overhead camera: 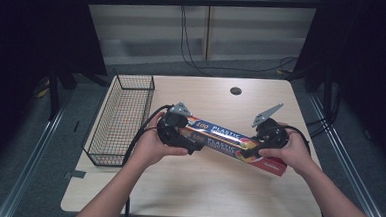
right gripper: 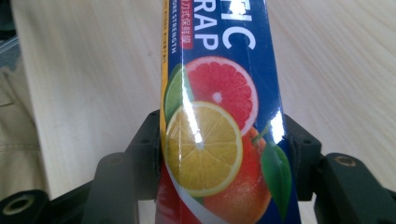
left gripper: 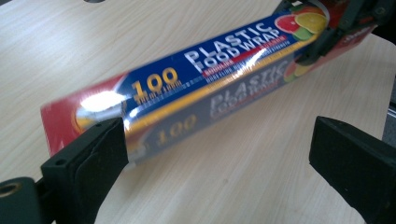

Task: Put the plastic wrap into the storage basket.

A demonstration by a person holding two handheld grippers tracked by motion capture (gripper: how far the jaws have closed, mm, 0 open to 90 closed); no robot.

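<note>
High view first: a long box of plastic food wrap (overhead camera: 227, 140) spans the gap between the two hands above the middle of the desk (overhead camera: 197, 189), its long axis running from the person's left and slightly farther away to the right and nearer. The left claw (overhead camera: 192, 141) sits at the box's left end, the right claw (overhead camera: 254, 151) near its right end, and a wire basket (overhead camera: 120, 119) stands well apart at the desk's left edge.

Left gripper view: the left claw (left gripper: 219, 154) stands wide apart. The box (left gripper: 196, 88) crosses in front of it with its near end just beside one jaw, probably touching it (glare blurs the edge), while the other jaw is well clear, so nothing is pinched.

Right gripper view: the right claw (right gripper: 219, 154) is clamped on the box (right gripper: 219, 140) across its narrow width, at the printed fruit, with the length running straight away from it. This hand carries the box.
</note>
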